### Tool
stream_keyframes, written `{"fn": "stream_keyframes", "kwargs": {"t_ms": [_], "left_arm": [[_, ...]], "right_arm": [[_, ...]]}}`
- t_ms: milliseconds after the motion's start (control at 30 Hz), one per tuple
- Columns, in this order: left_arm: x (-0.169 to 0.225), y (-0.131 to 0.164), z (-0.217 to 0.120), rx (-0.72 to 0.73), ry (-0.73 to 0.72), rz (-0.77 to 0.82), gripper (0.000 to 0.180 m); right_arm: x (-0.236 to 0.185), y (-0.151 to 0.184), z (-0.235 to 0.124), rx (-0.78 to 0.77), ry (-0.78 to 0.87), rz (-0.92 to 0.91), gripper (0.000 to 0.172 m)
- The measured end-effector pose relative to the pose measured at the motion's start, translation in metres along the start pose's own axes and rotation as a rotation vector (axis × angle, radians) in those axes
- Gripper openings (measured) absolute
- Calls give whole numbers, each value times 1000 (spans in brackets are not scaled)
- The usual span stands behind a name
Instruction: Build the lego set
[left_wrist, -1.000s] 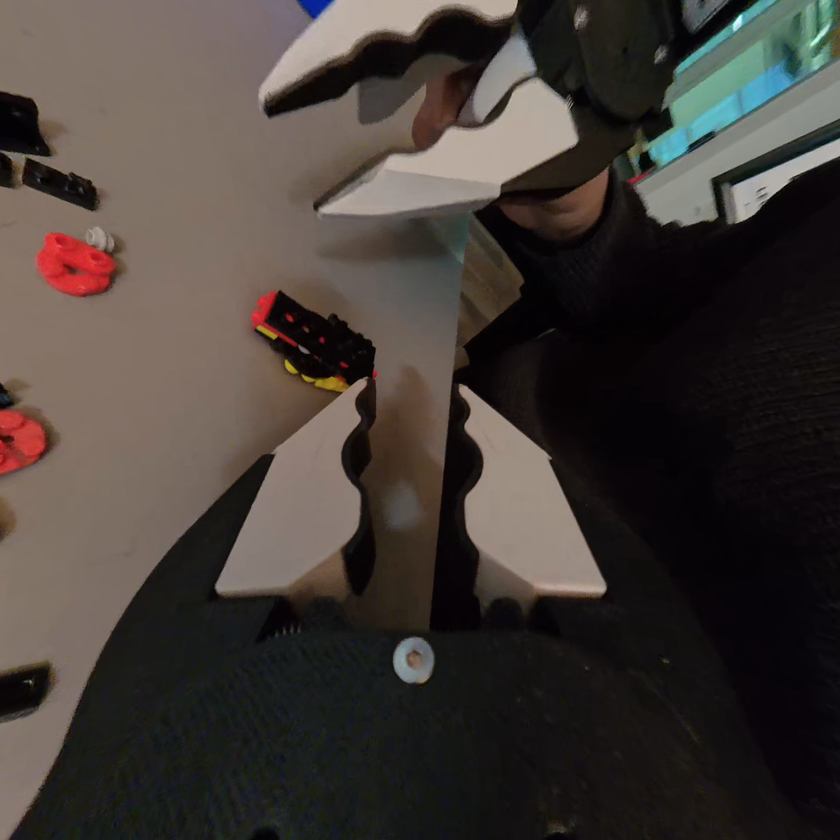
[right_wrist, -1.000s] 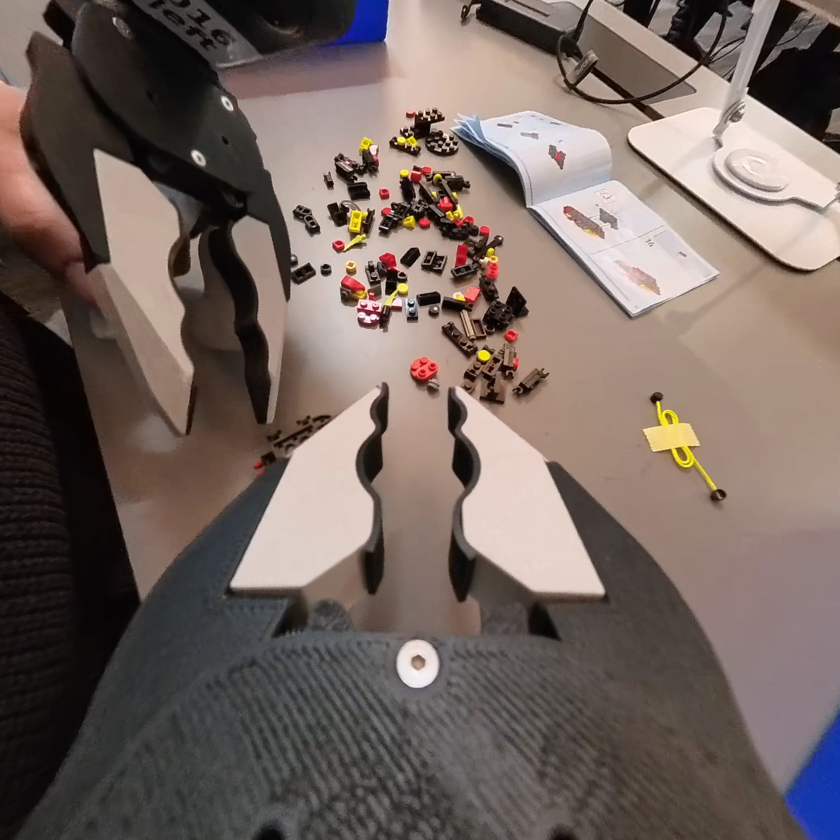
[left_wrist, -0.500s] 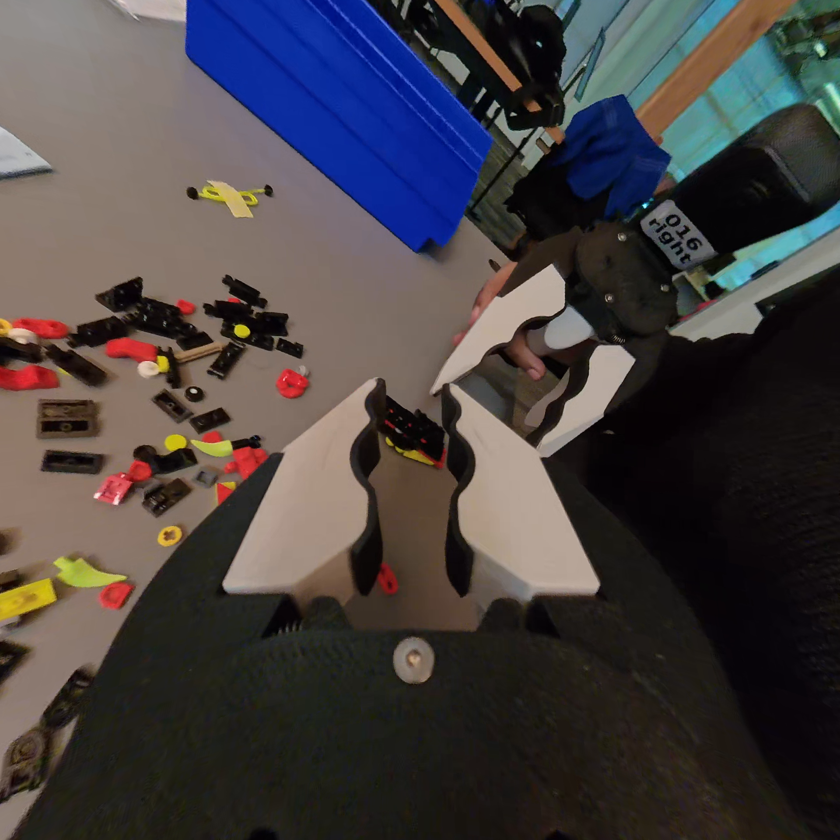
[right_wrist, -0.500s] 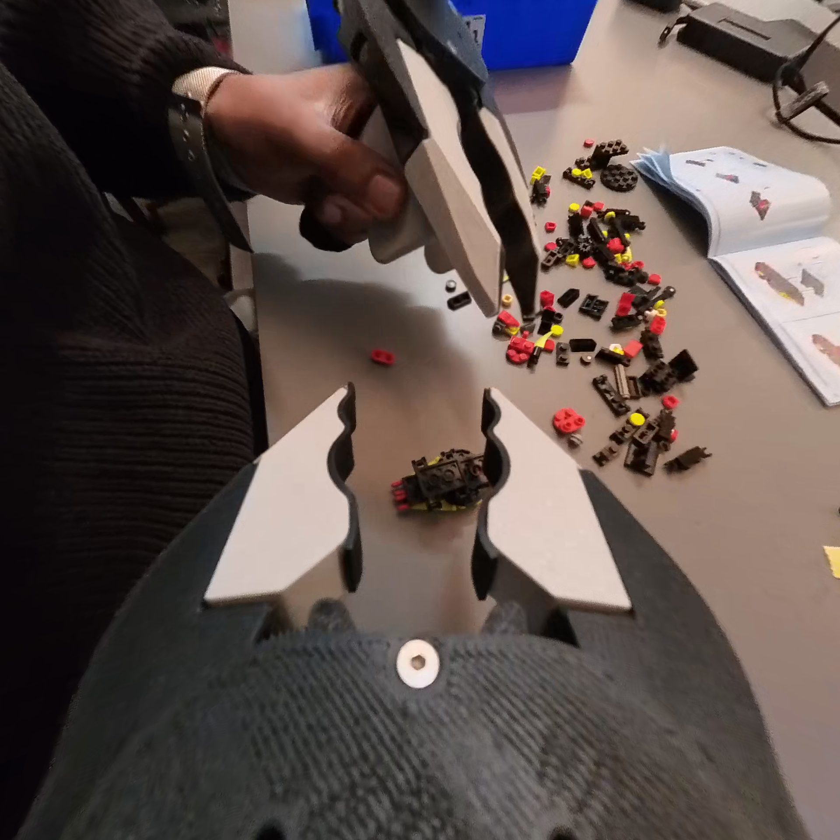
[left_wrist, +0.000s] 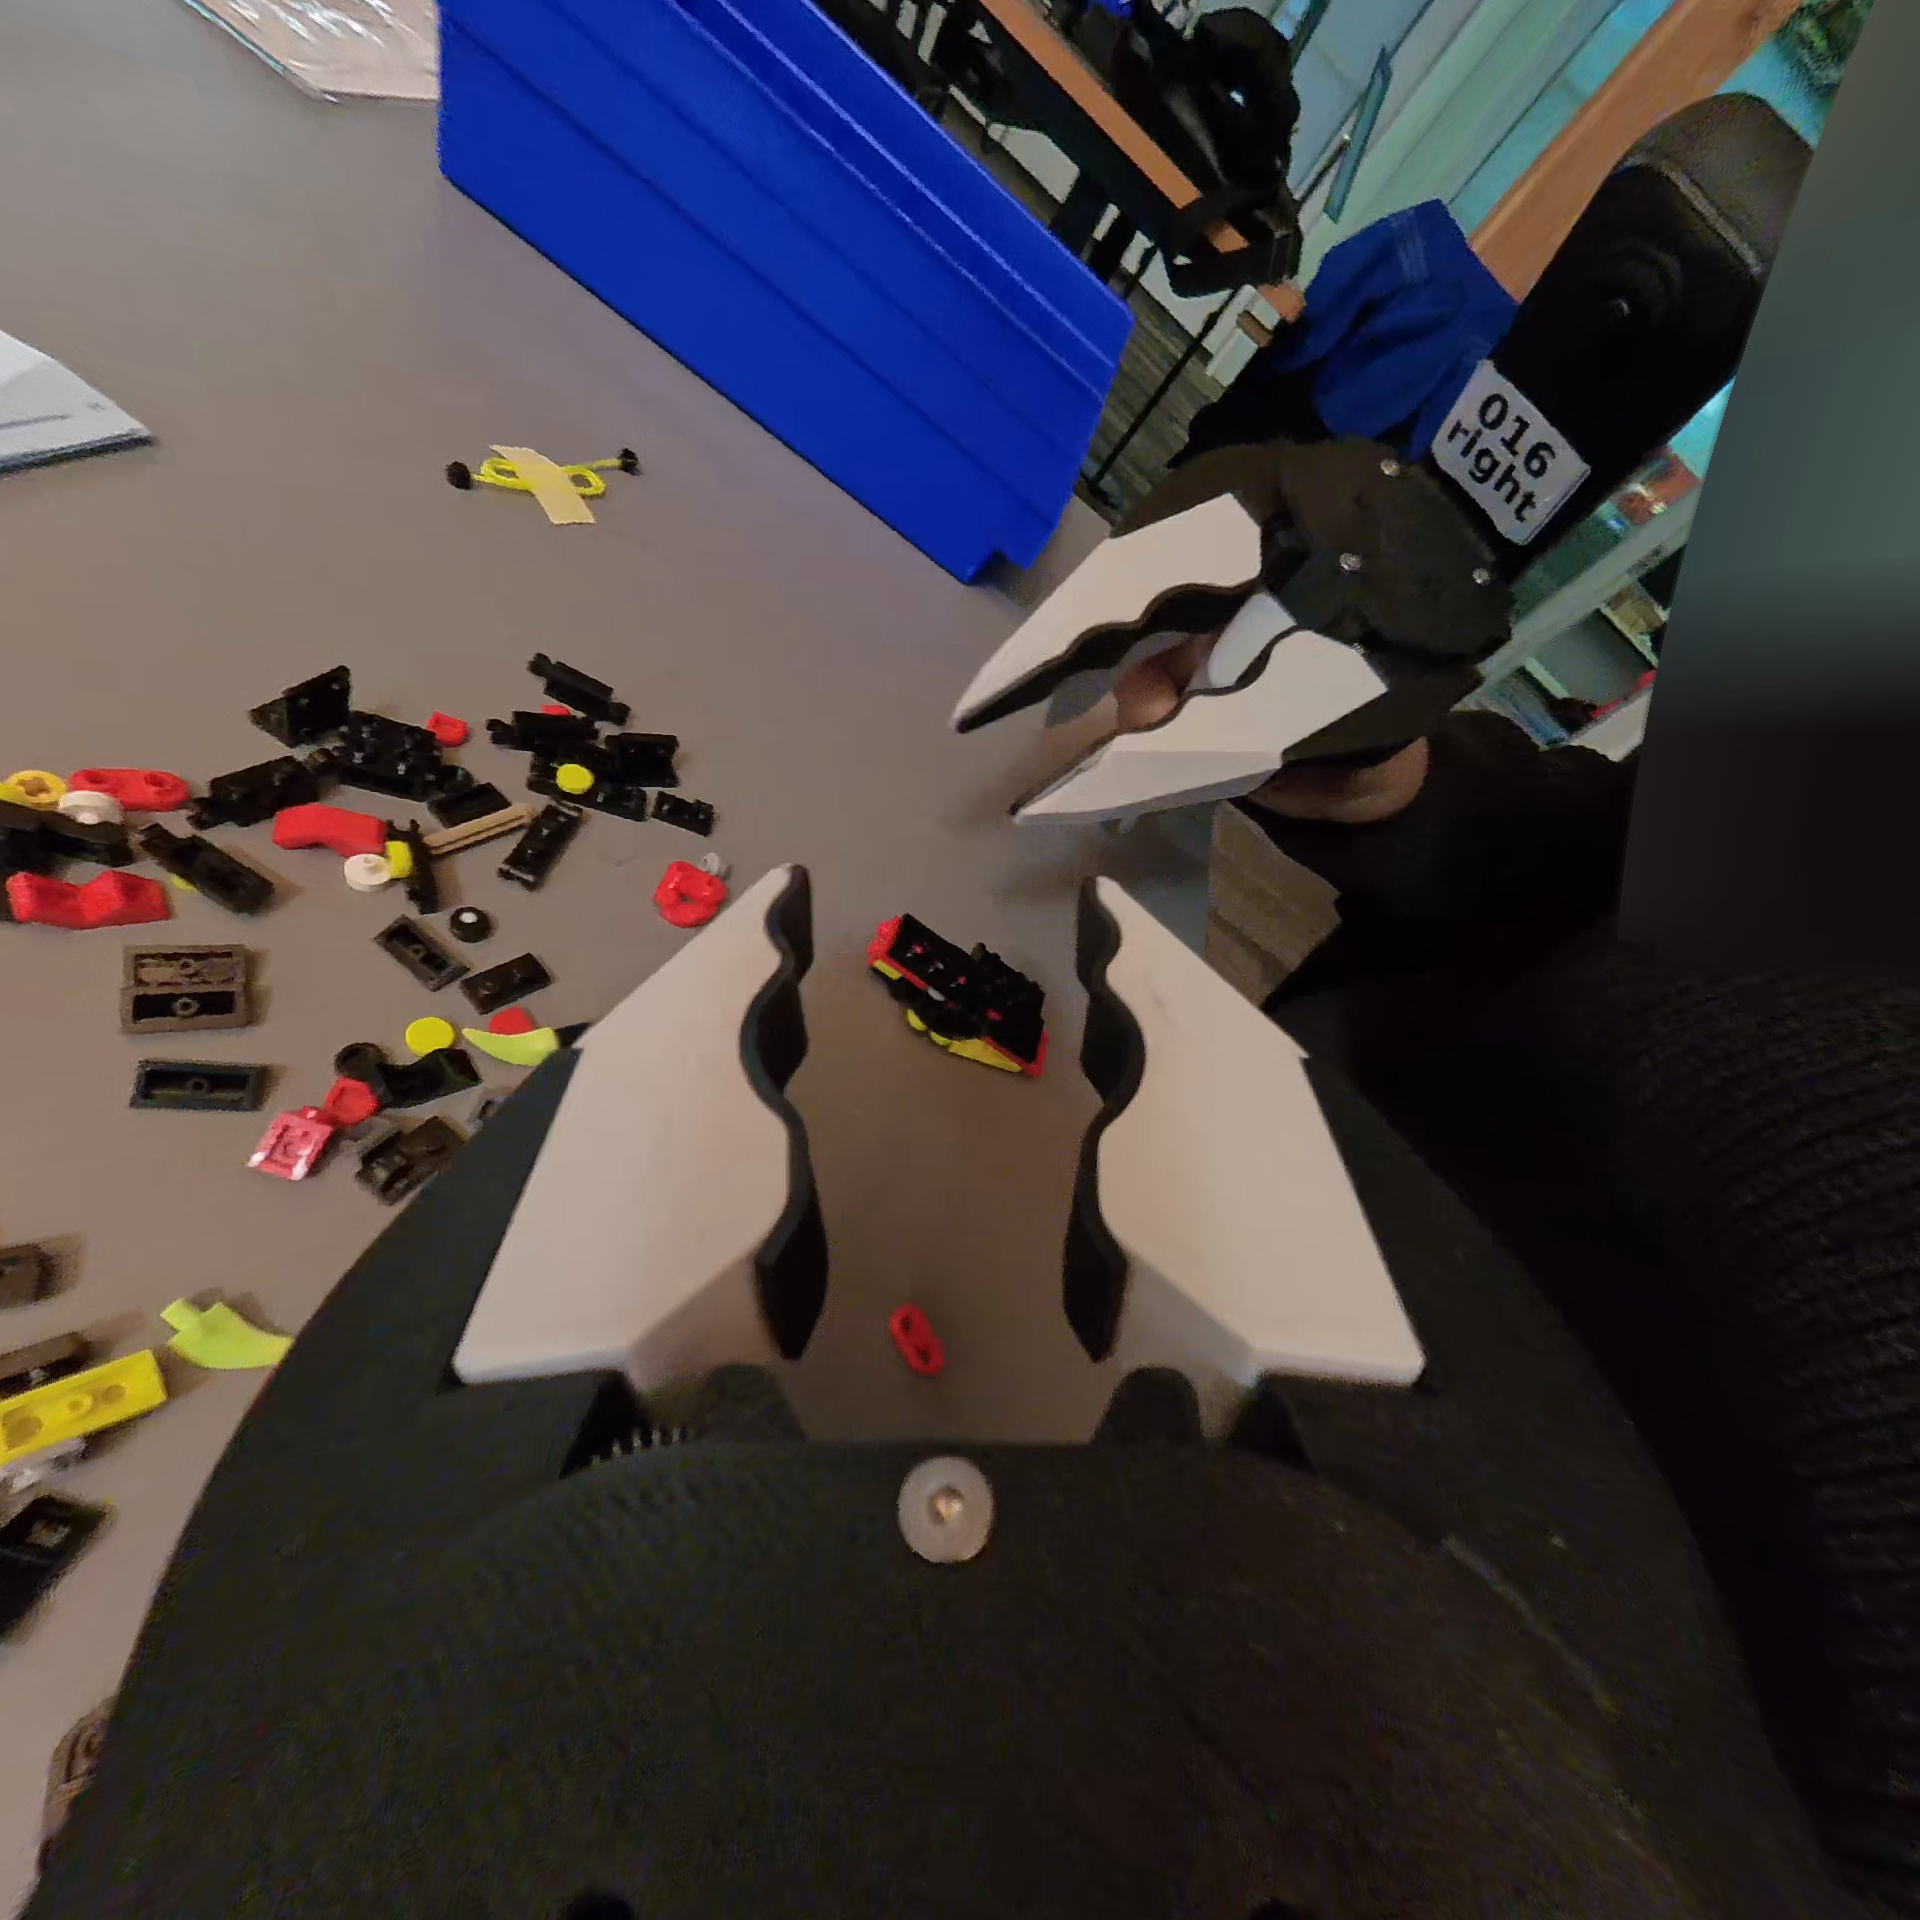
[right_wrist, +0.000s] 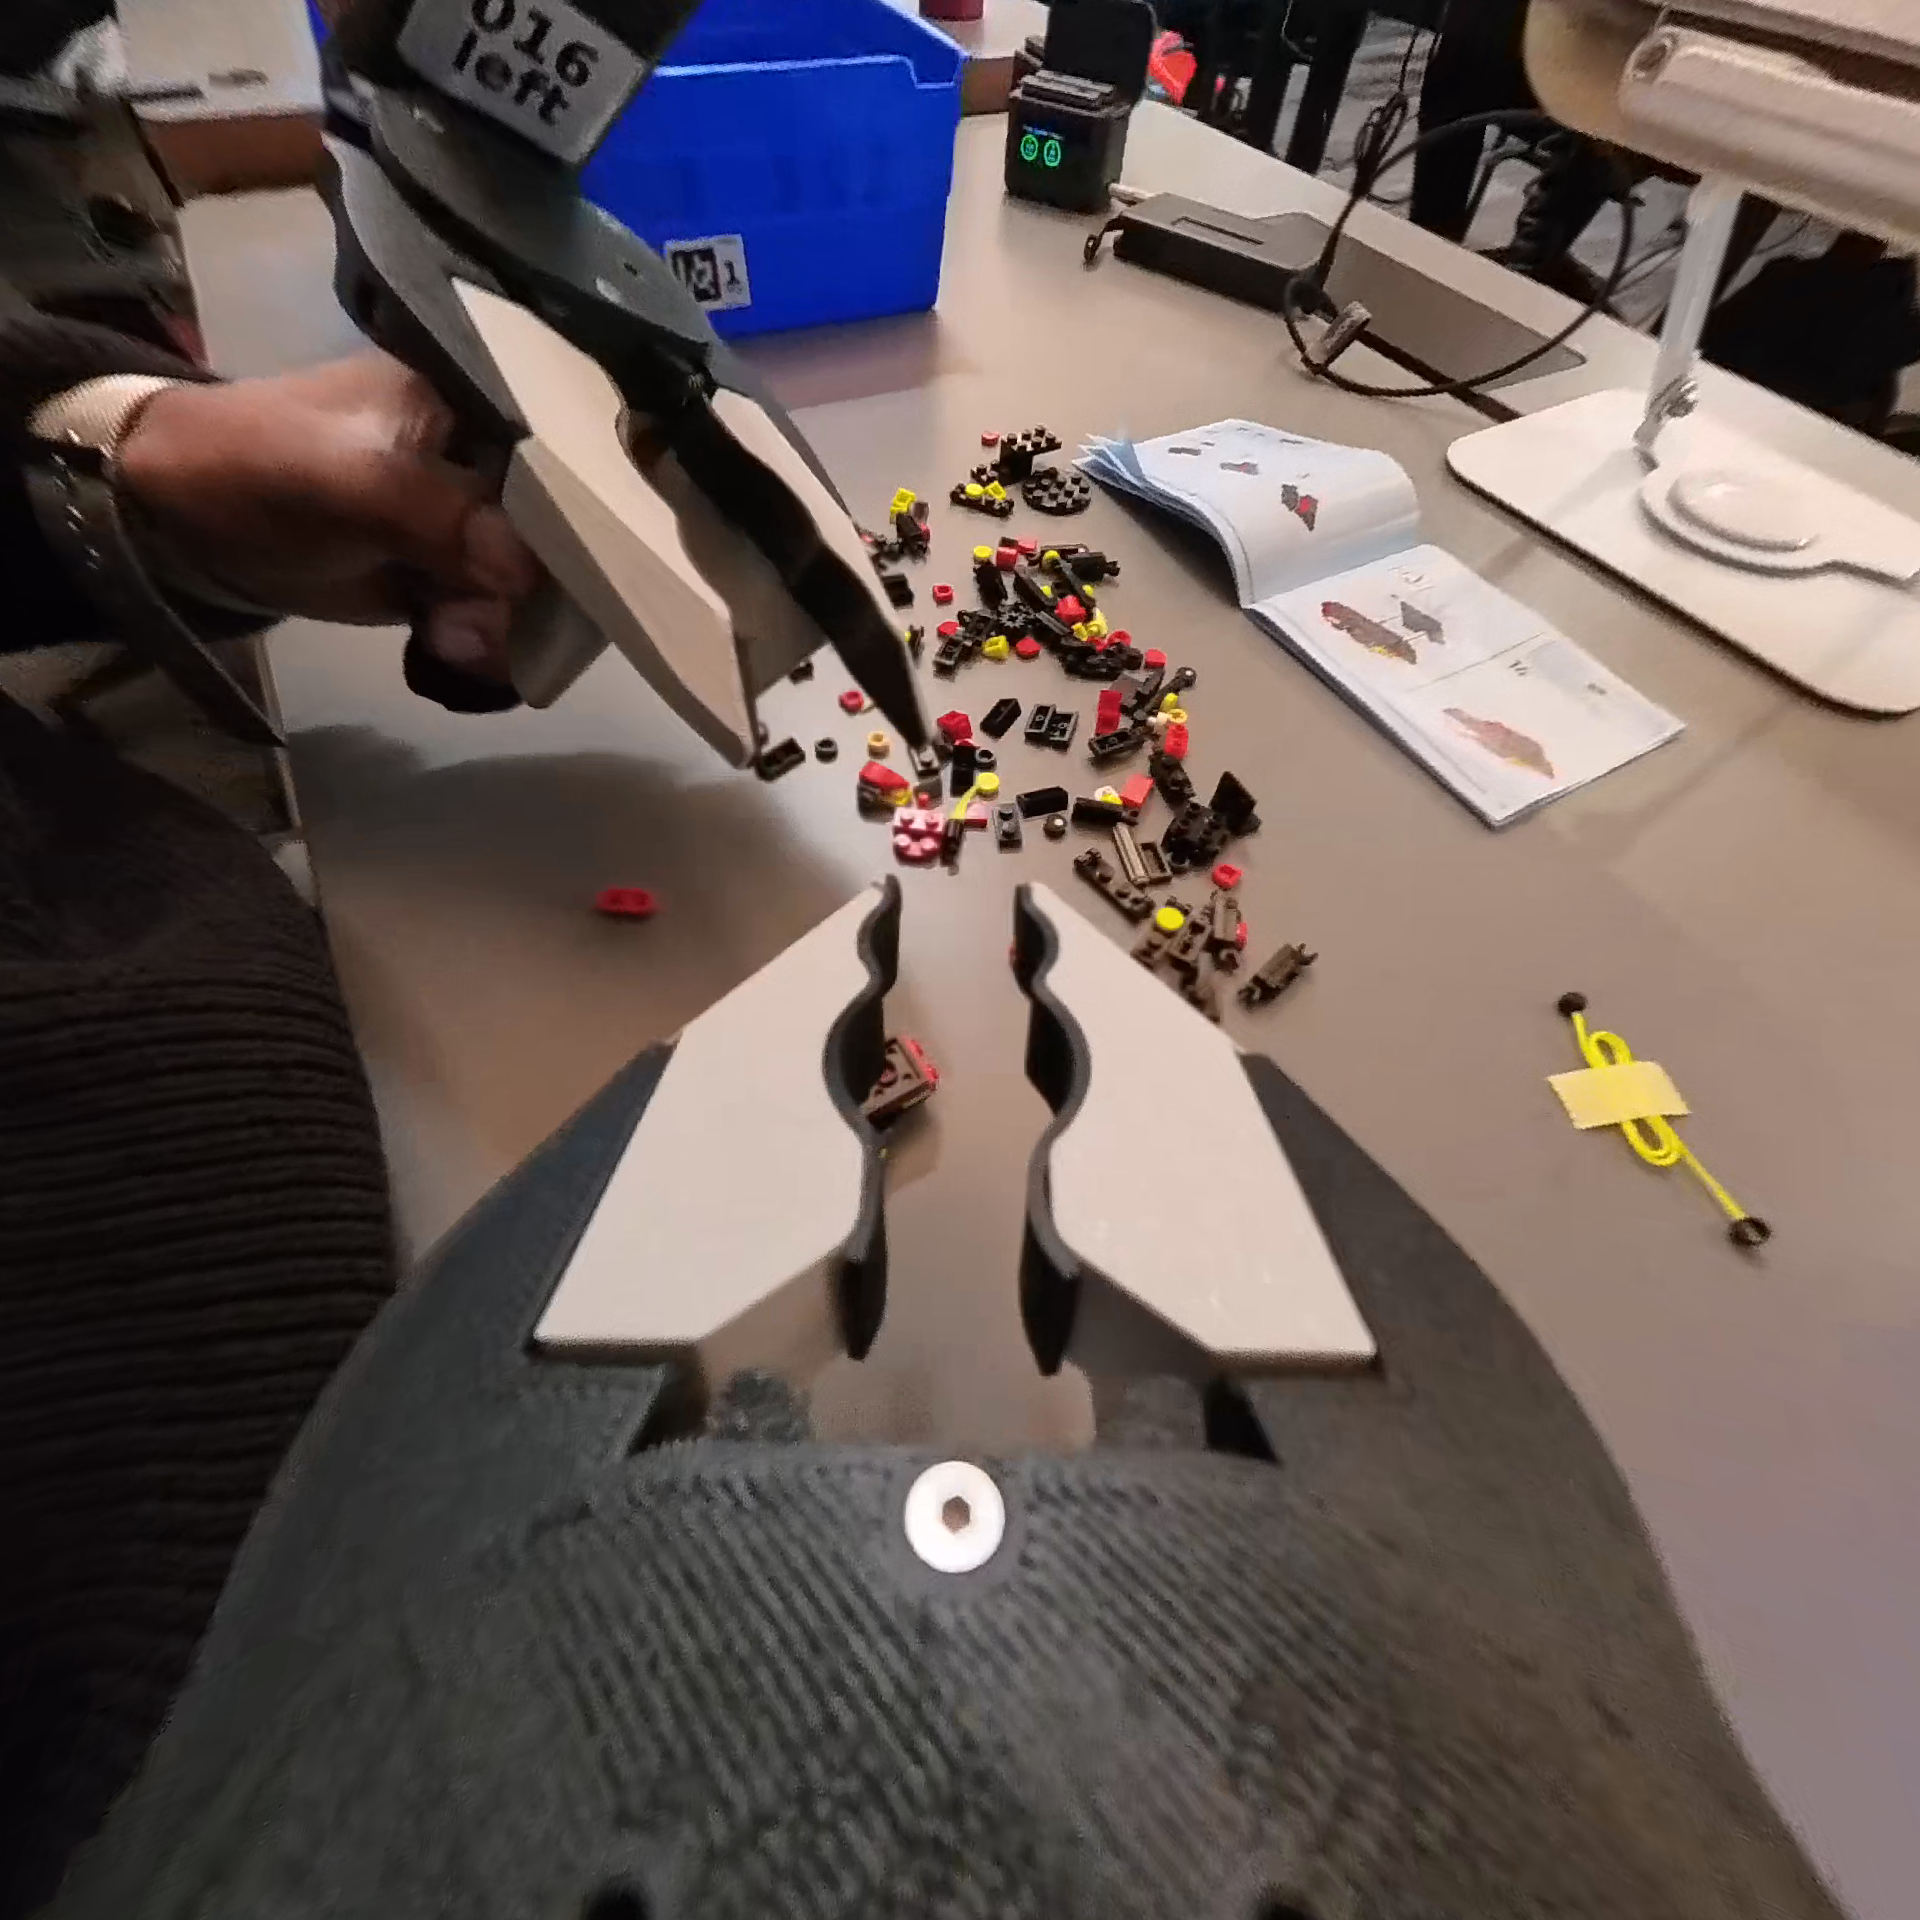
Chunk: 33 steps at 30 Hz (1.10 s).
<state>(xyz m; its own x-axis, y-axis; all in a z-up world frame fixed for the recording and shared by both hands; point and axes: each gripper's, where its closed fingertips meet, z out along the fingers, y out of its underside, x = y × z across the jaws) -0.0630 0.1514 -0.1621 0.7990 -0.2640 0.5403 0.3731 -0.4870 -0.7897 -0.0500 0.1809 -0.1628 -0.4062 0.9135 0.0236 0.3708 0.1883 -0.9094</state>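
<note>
A small black, red and yellow brick assembly (left_wrist: 961, 992) lies on the grey table (left_wrist: 312, 312), just ahead of my left gripper (left_wrist: 940, 888). That gripper is open and empty, with its fingers wide apart. A small red piece (left_wrist: 916, 1338) lies on the table between its fingers. My right gripper (right_wrist: 956, 896) has its jaws narrowly apart with nothing between them. The assembly shows partly under its left finger (right_wrist: 899, 1075), resting on the table. The right gripper also shows in the left wrist view (left_wrist: 992, 769), hovering beyond the assembly. The left gripper shows in the right wrist view (right_wrist: 836, 748), above the loose bricks.
A pile of loose black, red and yellow bricks (right_wrist: 1081, 665) covers the table's middle. An open instruction booklet (right_wrist: 1382, 613), a blue bin (right_wrist: 800, 177), a white lamp base (right_wrist: 1704, 520) and a yellow cord with tape (right_wrist: 1621, 1101) lie around it. The table's edge (left_wrist: 1205, 894) is near the assembly. The tips of one gripper are about 4 centimetres away from the tips of the other.
My left jaws have opened wider. My right jaws were wide around the assembly and have narrowed without it between them. The assembly stays on the table.
</note>
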Motion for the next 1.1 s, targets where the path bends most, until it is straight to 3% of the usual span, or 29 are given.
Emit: {"fn": "stream_keyframes", "kwargs": {"t_ms": [100, 600, 733, 833, 1100], "left_arm": [[-4, -2, -1, 9, -26, 5, 58], [-17, -7, -3, 42, 4, -80, 53], [-20, -7, -4, 46, 13, -104, 50], [-23, -7, -5, 52, 16, -118, 48], [-34, -10, -10, 87, 45, -204, 36]], "right_arm": [[1, -1, -1, 22, -54, 90, 18], [7, -2, -3, 71, -163, 259, 26], [9, -2, -6, 72, -201, 298, 11], [22, -2, -9, 91, -159, 300, 5], [48, 6, -7, 85, -48, 303, 14]]}}
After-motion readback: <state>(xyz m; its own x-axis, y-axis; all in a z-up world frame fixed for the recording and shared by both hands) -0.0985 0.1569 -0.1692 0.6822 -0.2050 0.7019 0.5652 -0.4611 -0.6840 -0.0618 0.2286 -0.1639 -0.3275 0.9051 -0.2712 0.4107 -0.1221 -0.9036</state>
